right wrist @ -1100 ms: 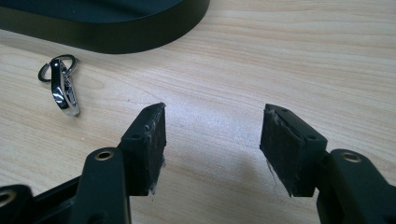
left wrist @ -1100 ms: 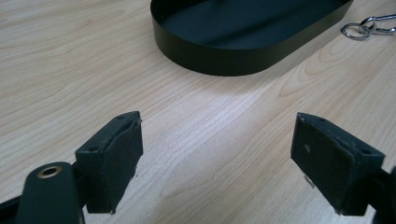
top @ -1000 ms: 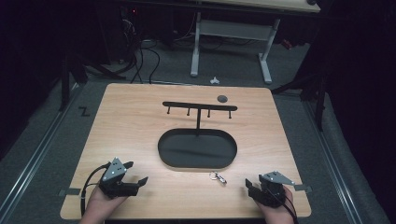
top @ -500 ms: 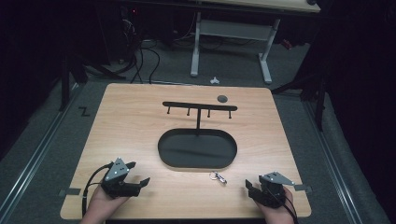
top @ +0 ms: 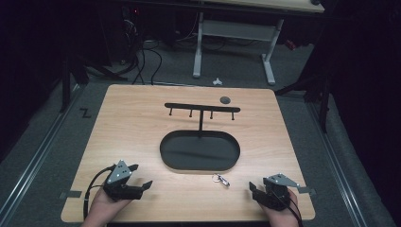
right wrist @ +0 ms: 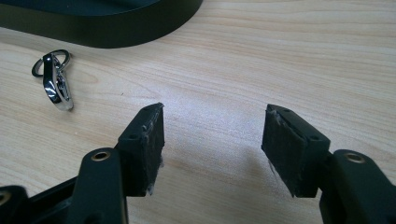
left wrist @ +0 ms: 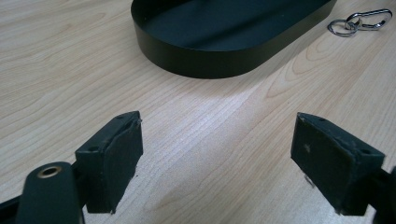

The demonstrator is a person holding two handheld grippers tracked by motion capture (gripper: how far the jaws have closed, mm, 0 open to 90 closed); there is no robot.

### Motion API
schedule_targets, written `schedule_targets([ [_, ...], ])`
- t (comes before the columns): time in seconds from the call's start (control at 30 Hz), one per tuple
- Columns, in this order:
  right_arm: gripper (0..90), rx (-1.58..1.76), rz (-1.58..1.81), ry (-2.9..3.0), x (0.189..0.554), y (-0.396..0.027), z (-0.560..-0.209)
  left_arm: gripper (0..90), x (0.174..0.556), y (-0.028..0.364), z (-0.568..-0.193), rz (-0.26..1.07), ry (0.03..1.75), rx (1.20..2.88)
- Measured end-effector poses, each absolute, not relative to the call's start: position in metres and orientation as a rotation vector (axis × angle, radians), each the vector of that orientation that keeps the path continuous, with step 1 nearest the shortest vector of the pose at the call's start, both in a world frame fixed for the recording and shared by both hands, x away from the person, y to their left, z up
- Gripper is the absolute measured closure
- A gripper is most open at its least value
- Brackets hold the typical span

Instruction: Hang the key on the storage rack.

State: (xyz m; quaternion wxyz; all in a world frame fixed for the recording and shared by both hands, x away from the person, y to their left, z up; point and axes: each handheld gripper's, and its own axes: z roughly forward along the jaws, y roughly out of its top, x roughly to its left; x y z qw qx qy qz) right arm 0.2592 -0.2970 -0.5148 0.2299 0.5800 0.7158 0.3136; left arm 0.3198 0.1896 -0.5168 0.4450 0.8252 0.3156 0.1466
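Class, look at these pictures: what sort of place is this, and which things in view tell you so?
Probably a lab or workshop set up for recording handling tasks, not a home. A lone wooden table stands on grey floor in a dark room, loose cables trail behind it, and a person holds a gripper in each hand.

The table (top: 142,127) is lit from above, its surroundings dark; the high view looks slightly soft.

Dim room, grey floor (top: 42,137), desk (top: 236,28)

Black oval tray (top: 199,152), shiny silver clip (right wrist: 55,82), pale wood-grain table (top: 132,127).
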Motion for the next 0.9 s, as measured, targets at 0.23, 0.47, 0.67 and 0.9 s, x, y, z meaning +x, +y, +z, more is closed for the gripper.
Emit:
schedule_targets([
  [0.23,41.2,1.582,0.9,2.016,0.258,-0.298,-0.509,17.2,0.318,0.189,-0.517,0.357,0.781,2.048],
  [0.47,38.3,1.55,0.841,2.076,0.264,-0.29,-0.505,17.2,0.318,0.189,-0.518,0.351,0.778,2.048],
  [0.67,34.6,1.578,0.815,2.077,0.271,-0.285,-0.498,17.3,0.317,0.19,-0.516,0.351,0.771,2.039],
  [0.9,33.9,1.607,0.745,2.175,0.277,-0.284,-0.494,17.2,0.317,0.189,-0.517,0.345,0.766,2.043],
])
